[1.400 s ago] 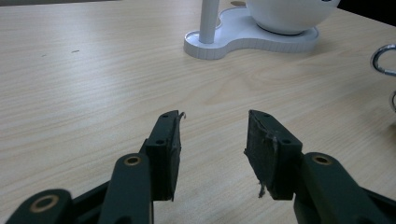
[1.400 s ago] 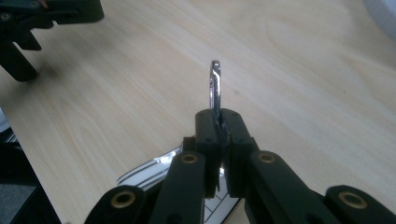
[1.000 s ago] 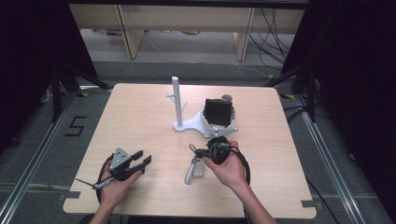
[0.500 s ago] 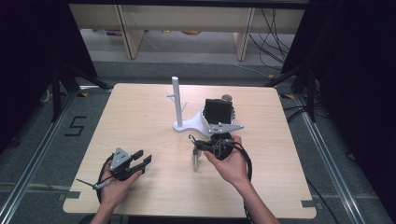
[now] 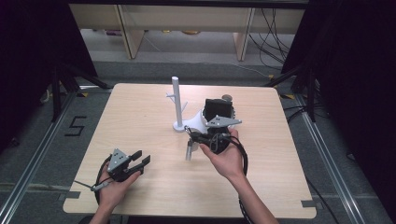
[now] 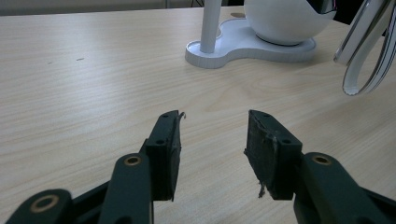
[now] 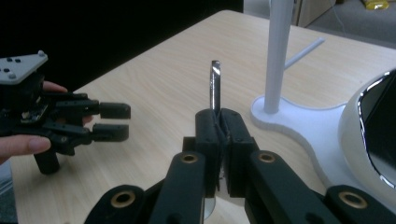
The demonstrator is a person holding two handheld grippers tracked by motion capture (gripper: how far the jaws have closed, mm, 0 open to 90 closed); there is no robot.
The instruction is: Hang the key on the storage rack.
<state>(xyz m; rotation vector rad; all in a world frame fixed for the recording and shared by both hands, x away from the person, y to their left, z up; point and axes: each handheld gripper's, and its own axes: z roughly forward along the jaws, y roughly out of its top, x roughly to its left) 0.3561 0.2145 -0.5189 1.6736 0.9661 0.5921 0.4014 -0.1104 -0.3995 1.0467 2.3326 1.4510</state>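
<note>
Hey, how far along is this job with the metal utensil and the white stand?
Done: the right gripper has shut on the utensil and holds it above the table. In hand: it hangs just short of the stand. Left: setting it on the stand, it seems. The left gripper rests open, empty.

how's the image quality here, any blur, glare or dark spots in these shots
High view: even light on the table, surroundings fall to black, overall soft. Left gripper view: the open jaws are sharp, the white stand behind slightly soft. Right gripper view: near jaws blurred, the shiny metal utensil they clamp catches glare, black background at upper left.
</note>
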